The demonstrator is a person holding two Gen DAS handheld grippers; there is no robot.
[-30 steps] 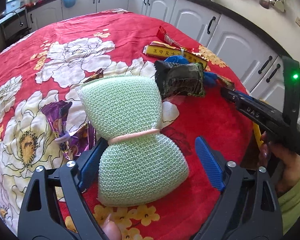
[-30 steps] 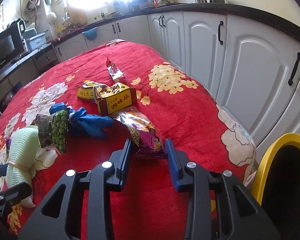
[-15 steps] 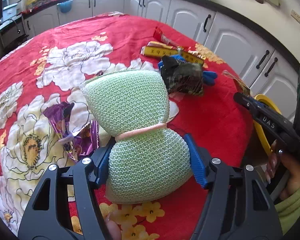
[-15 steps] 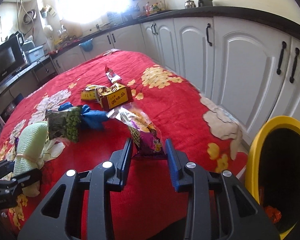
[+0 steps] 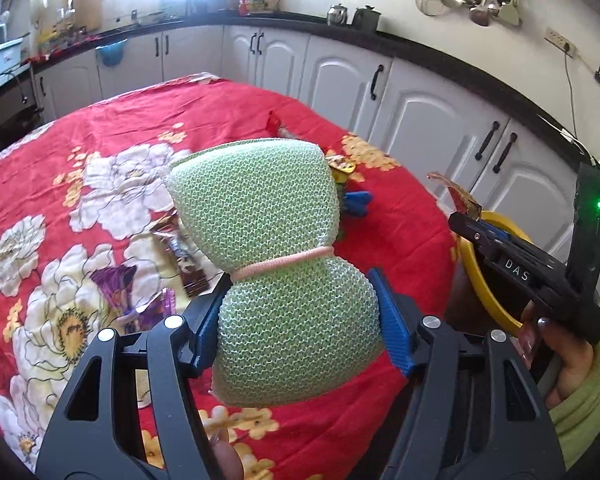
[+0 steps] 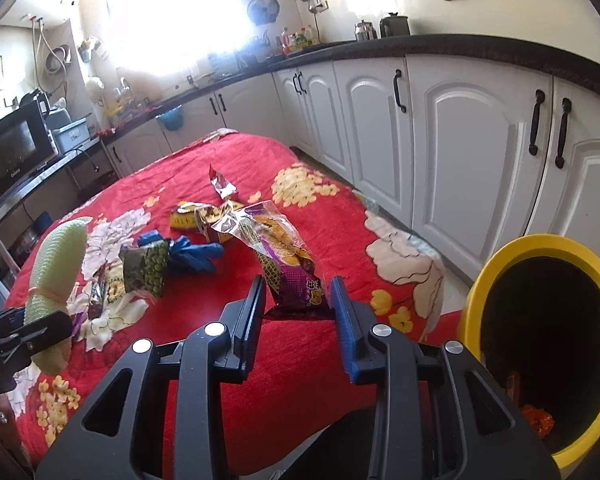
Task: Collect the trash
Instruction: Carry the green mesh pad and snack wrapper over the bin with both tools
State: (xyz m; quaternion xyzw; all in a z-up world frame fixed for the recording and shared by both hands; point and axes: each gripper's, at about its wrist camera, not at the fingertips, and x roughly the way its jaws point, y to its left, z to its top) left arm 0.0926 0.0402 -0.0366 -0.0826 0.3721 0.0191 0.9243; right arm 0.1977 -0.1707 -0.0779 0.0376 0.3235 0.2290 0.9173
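Covering the whole table [image 6: 308,364], a red flowered cloth carries the remaining litter, and off its right edge, down by the white cabinets, stands the yellow-rimmed bin [image 6: 480,280] that the coming move turns on. From the right hand-held gripper [image 6: 298,312] the bin's dark mouth lies just to the right and lower, so this hand looks the nearer of the two; from the left hand-held gripper [image 5: 300,312] the same bin sits farther right, beyond the other tool. The green mesh scrubber [image 5: 272,248], pinched at its waist by a pink band, stands with its long axis running up and away from the left pads, which clamp its lower lobe at a fairly wide spread, clear of the cloth. The purple snack wrapper [image 6: 288,264] is held in the right pads, set narrow, its crumpled length slanting up to the left.
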